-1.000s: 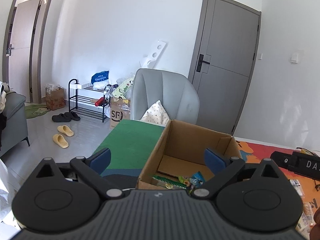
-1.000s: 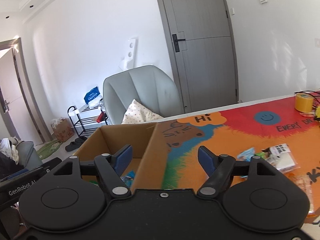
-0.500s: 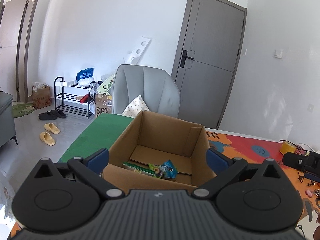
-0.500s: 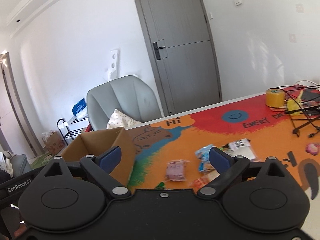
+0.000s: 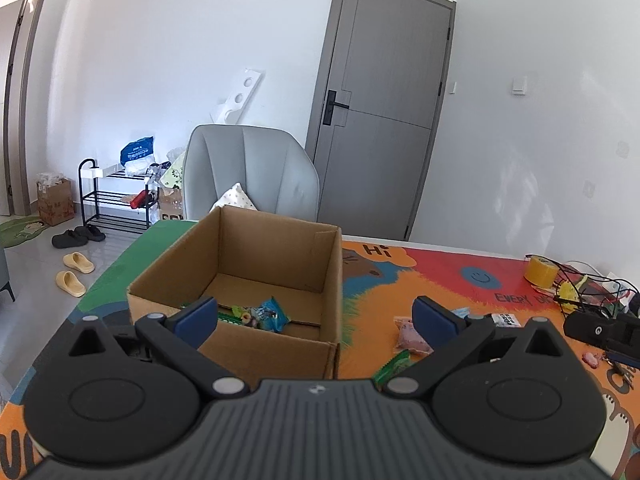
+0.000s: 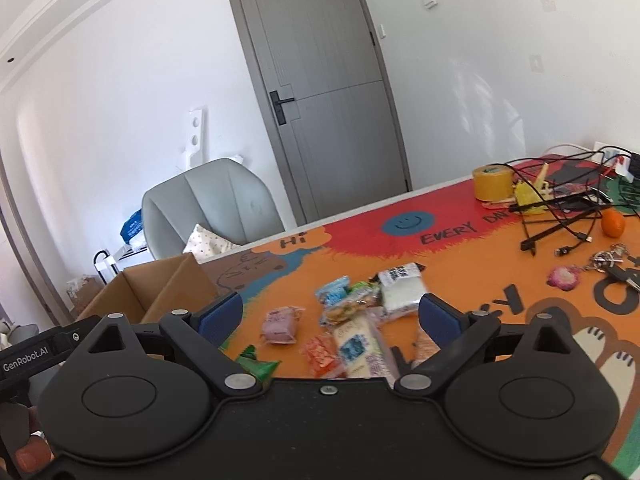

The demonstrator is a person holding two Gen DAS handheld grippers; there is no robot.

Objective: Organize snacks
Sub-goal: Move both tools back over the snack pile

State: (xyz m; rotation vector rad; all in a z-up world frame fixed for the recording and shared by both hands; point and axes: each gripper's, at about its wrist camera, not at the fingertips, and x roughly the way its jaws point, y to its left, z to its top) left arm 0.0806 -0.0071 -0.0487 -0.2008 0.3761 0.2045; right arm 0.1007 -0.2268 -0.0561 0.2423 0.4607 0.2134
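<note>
Near the bench's left edge stands the open cardboard box (image 5: 256,280), a few snack packets (image 5: 262,316) on its floor. More loose snacks (image 6: 356,320) lie on the orange middle of the bench (image 6: 460,276), right of the box. The left claw (image 5: 316,316) and right claw (image 6: 330,316) both gape wide, holding nothing.

My left gripper (image 5: 316,314) is matte black with a ribbed grey top, two round discs, silver pivot screws and blue finger pads (image 5: 198,314). My right gripper (image 6: 330,314) matches, smooth-topped, also blue-padded. A black bar beside it reads "GenRobot.AI" (image 6: 25,361) in white; my bare fingertips (image 6: 32,456) show.
</note>
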